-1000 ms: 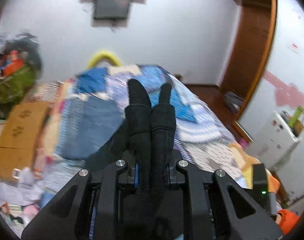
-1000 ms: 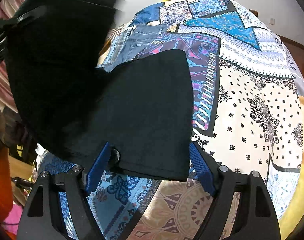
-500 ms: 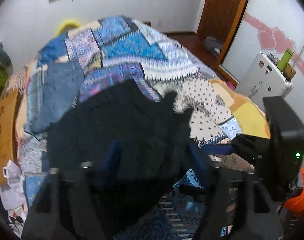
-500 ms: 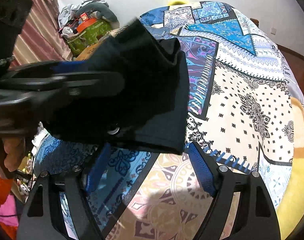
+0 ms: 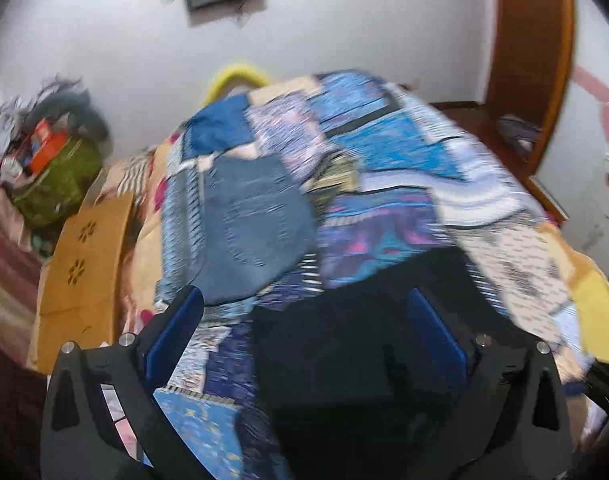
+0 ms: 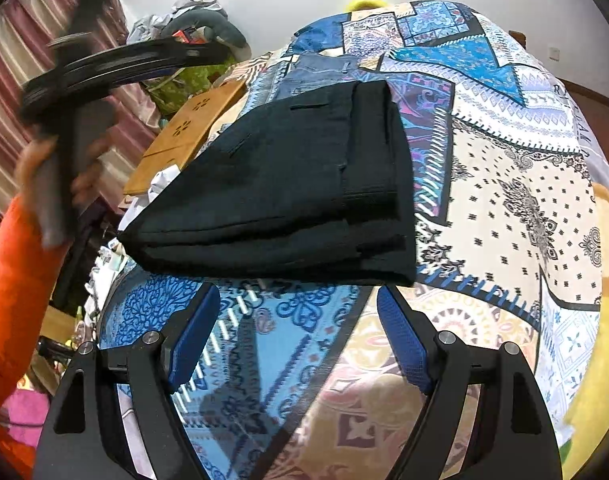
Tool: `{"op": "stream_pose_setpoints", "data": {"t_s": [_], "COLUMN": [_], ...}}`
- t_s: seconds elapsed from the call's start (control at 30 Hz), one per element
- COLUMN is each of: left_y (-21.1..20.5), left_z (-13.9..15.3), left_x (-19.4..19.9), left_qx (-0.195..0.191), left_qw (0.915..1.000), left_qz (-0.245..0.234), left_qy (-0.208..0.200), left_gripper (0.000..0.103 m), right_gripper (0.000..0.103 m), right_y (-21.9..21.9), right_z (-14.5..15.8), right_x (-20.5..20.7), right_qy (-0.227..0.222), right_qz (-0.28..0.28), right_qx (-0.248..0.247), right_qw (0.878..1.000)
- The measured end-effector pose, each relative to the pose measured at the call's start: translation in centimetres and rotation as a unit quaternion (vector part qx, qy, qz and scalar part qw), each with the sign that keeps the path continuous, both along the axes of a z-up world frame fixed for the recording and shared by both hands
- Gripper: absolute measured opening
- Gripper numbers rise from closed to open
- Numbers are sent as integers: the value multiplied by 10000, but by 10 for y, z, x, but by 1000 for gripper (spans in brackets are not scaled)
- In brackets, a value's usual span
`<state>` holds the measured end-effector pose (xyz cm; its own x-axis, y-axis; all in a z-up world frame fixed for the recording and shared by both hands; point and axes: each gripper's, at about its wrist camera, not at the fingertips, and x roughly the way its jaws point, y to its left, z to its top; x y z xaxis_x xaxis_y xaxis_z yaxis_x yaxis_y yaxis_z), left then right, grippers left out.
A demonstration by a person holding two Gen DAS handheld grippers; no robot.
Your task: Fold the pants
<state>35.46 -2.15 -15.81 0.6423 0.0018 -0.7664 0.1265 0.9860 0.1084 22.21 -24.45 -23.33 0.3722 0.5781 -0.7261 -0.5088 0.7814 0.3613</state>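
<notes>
The black pants (image 6: 296, 184) lie folded in a thick rectangle on the patterned bedspread (image 6: 516, 184). In the left wrist view the pants (image 5: 364, 340) lie low between the fingers. My left gripper (image 5: 304, 320) is open and empty, above the fold; it also shows raised at the upper left of the right wrist view (image 6: 116, 60). My right gripper (image 6: 300, 320) is open and empty, just short of the pants' near edge.
Folded blue jeans (image 5: 256, 228) lie on the bed beyond the black pants. A wooden board (image 5: 84, 272) and a pile of clutter (image 5: 48, 160) stand left of the bed. A wooden door (image 5: 532, 60) is at the right.
The left gripper, shut on the black cloth a second ago, carried it over onto the pants, let go and opened. It has lifted away. The pants now lie folded.
</notes>
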Motion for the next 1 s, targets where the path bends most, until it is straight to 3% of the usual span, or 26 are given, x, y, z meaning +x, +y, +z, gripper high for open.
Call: {"op": "stream_pose_setpoints", "data": {"t_s": [0.13, 0.33, 0.4, 0.5, 0.7, 0.87, 1.0], "left_y": [30, 47, 51, 64, 78, 93, 77], "left_z": [-38, -116, -135, -135, -126, -113, -99], "left_x": [48, 86, 83, 69, 18, -28, -63], "left_qx": [103, 681, 470, 139, 398, -268, -201], "left_qw": [9977, 9835, 9785, 9787, 9791, 9753, 9802], "left_qz": [291, 446, 377, 574, 508, 545, 312], "left_qy": [603, 1614, 1973, 1965, 1930, 2124, 1945], "left_gripper": [103, 103, 103, 103, 103, 103, 103], "right_gripper": [78, 78, 78, 78, 78, 78, 78], "right_y": [10, 13, 10, 8, -11, -33, -42], "right_z": [-3, -4, -4, -3, 6, 19, 27], "right_x": [4, 16, 19, 21, 17, 9, -1], "right_qy": [50, 123, 160, 141, -19, -198, -304], "right_qz": [55, -75, -108, -175, -460, -792, -894], "right_qx": [-91, -238, -229, -339, -472, -349, -220], "right_qw": [9999, 9996, 9996, 9992, 9978, 9960, 9953]}}
